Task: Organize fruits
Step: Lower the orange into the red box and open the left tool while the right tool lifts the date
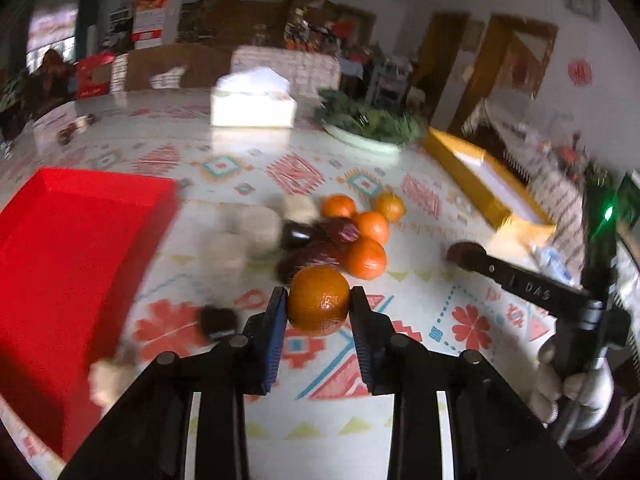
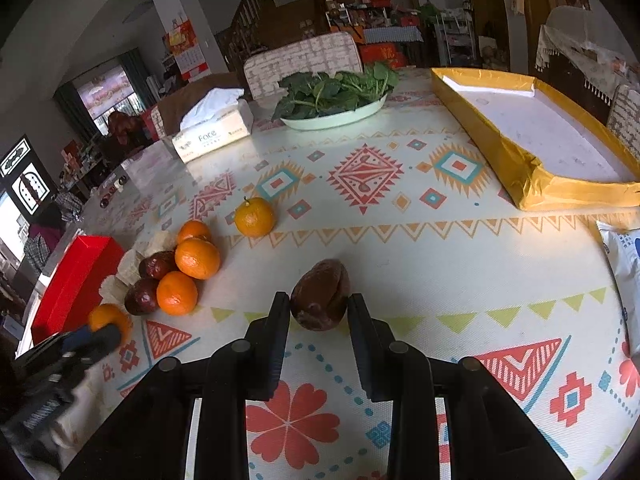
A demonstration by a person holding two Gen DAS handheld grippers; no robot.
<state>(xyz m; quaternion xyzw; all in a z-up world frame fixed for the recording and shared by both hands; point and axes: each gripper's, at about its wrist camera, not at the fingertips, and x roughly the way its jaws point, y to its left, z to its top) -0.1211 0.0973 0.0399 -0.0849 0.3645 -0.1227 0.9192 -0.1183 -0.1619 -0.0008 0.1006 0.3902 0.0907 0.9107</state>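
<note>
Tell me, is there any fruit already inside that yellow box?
No. The right wrist view shows the yellow box with a bare white floor, nothing lying in it.

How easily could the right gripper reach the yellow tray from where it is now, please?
Probably yes: the right gripper, shut on a dark fruit, has only bare tablecloth between it and the yellow tray.

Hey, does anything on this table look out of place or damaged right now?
One orange sits apart from the fruit pile, alone on the patterned cloth. The yellow box has a crumpled, dented near corner. The dark fruit between the right gripper fingers looks wrinkled. Nothing appears spilled.
</note>
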